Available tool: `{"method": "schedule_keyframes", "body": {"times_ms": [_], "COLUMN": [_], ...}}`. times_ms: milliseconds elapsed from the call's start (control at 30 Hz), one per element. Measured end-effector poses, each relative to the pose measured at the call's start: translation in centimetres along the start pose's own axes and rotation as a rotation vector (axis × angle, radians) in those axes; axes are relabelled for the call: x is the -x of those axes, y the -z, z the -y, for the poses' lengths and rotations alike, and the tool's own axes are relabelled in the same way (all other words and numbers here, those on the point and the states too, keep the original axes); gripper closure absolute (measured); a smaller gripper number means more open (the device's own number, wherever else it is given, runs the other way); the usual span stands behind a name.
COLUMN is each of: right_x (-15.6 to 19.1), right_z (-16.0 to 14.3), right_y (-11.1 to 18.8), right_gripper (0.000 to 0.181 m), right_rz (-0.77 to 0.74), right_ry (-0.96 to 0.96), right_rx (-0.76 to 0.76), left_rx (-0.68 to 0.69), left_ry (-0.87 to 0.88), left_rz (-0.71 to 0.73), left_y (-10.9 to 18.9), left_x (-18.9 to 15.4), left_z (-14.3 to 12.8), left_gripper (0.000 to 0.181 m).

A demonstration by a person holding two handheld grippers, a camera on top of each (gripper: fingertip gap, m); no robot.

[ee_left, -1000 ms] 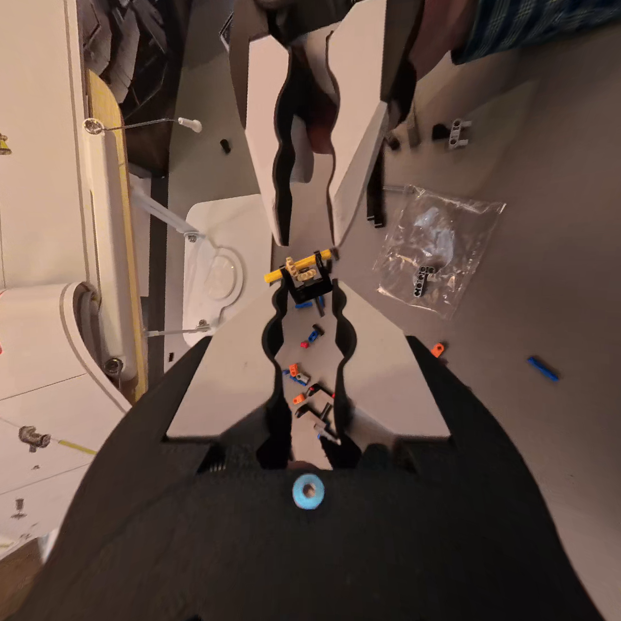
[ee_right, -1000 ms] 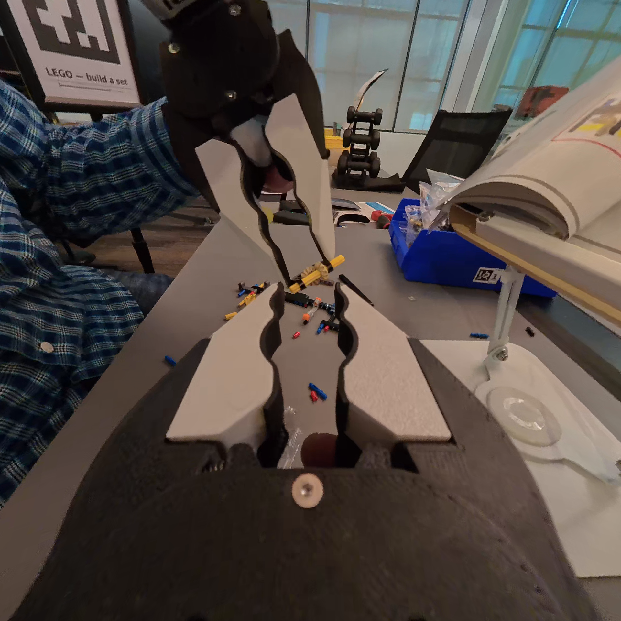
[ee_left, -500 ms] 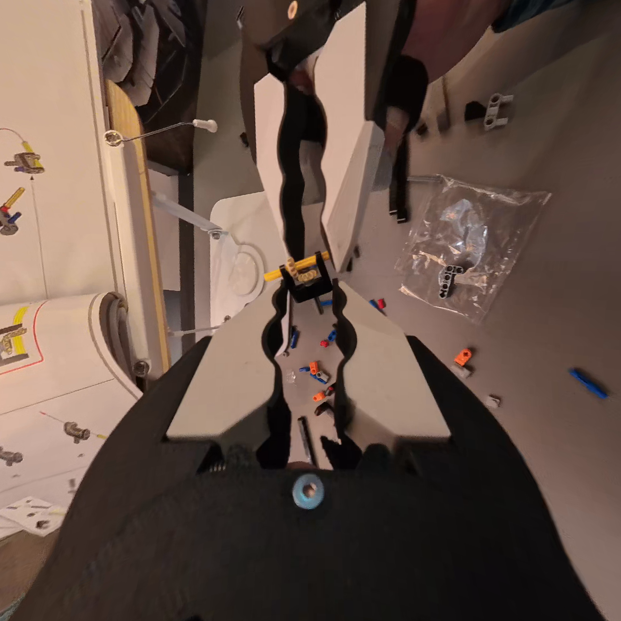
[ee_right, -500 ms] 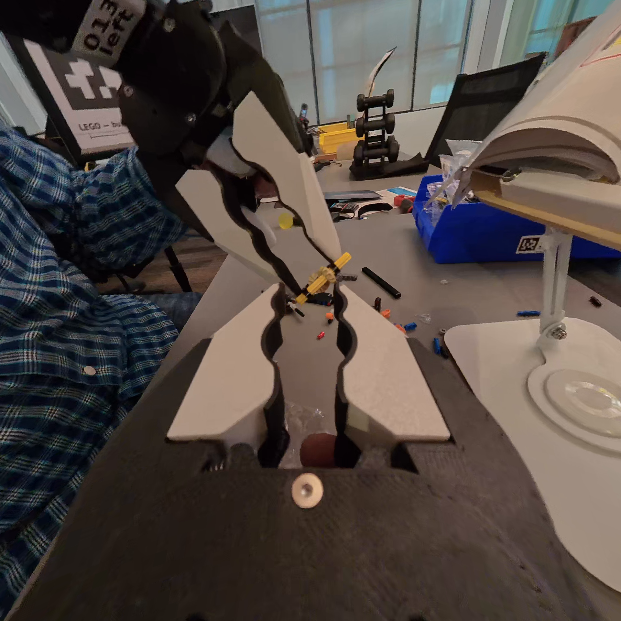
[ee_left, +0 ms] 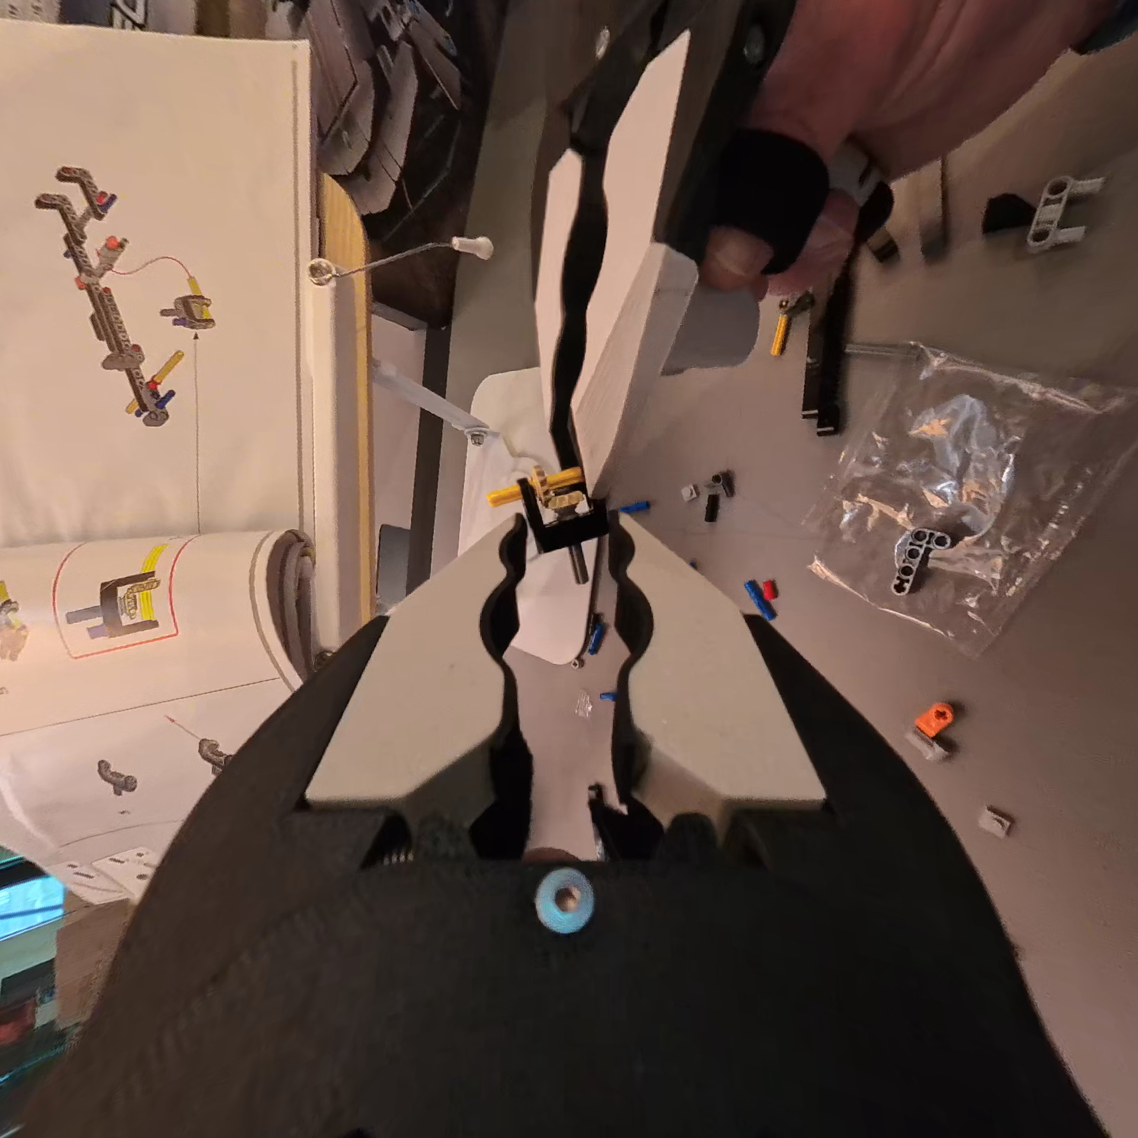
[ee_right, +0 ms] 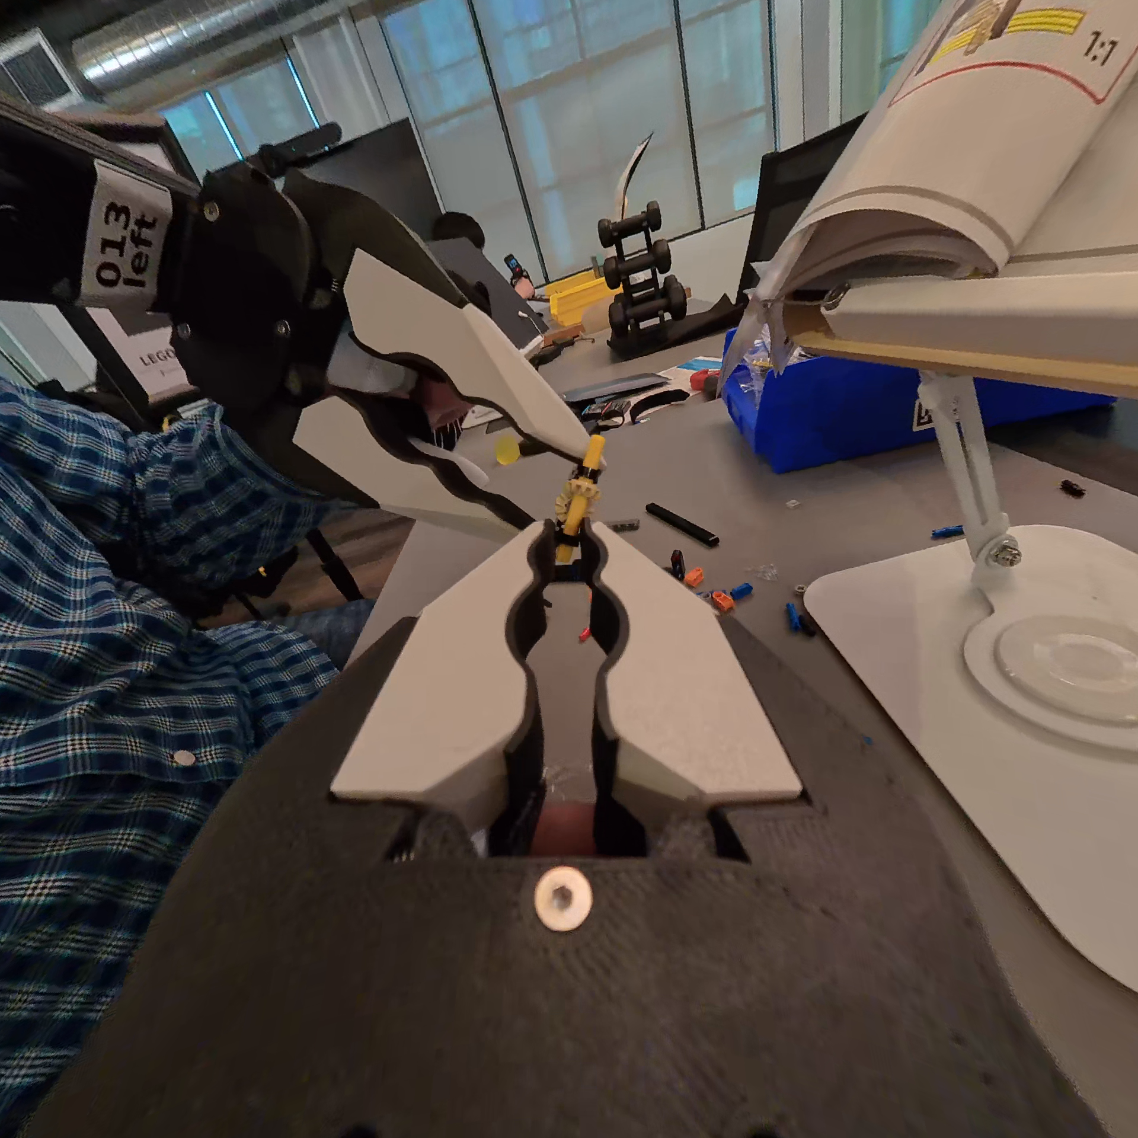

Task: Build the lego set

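A small lego assembly is held in the air between both grippers: a black U-shaped frame [ee_left: 566, 534] with a yellow axle [ee_left: 504, 495] and a tan gear [ee_left: 557, 502] across it. My left gripper [ee_left: 566, 523] is shut on the black frame. My right gripper [ee_right: 565, 529] is shut on one end of the yellow axle [ee_right: 582, 489]. In the left wrist view the right gripper [ee_left: 576, 483] comes down from the top. In the right wrist view the left gripper [ee_right: 557, 486] reaches in from the upper left.
An open instruction booklet [ee_left: 154, 308] rests on a white stand [ee_right: 985, 677] beside the grippers. Several small loose pieces, a black beam [ee_right: 680, 523] and a clear plastic bag [ee_left: 960, 492] lie on the grey table [ee_left: 1016, 924]. A blue bin [ee_right: 862, 419] stands behind. A person's plaid sleeve [ee_right: 123, 616] is on the left.
My right gripper has narrowed from open to shut on the yellow axle. Both grippers have risen with the assembly and swung toward the booklet.
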State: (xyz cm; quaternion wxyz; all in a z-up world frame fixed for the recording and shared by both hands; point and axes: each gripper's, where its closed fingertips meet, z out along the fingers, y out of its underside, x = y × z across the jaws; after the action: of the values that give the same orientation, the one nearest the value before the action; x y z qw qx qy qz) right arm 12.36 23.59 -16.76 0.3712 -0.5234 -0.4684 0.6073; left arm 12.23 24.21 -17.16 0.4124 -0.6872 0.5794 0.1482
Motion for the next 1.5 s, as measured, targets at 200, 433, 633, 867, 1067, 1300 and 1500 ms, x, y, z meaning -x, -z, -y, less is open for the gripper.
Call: {"method": "schedule_keyframes", "body": {"times_ms": [200,433,633,867,1067,1300,1500], "right_x": [-0.5,-0.5,0.1,0.5,0.5,0.3,0.2], "right_z": [1.2,2.6,2.4,3.3,3.2,3.3,3.0], "right_y": [0.9,1.7,1.3,1.8,1.7,1.7,1.6], "right_gripper": [0.176,0.176,0.176,0.176,0.176,0.176,0.159], "right_rz": [0.03,0.09,0.109,0.122,0.131,0.124,0.097], "right_ry": [-0.095,-0.171,-0.148,-0.12,-0.126,-0.136,-0.091], "right_rx": [-0.104,-0.217,-0.204,-0.261,-0.268,-0.271,-0.221], "left_rx": [-0.065,-0.187,-0.29,-0.625,-0.693,-0.707,-0.669], "left_ry": [0.068,0.255,0.378,0.854,0.944,0.999,0.991], "left_rz": [0.029,0.017,-0.093,-0.447,-0.492,-0.513,-0.546], "left_y": [0.5,0.8,0.3,1.6,1.7,1.6,2.2], "left_x": [0.9,1.7,1.0,1.2,1.4,1.5,1.7], "left_z": [0.6,0.6,1.6,2.8,2.8,2.7,2.6], "left_gripper": [0.142,0.139,0.145,0.161,0.176,0.177,0.177]}}
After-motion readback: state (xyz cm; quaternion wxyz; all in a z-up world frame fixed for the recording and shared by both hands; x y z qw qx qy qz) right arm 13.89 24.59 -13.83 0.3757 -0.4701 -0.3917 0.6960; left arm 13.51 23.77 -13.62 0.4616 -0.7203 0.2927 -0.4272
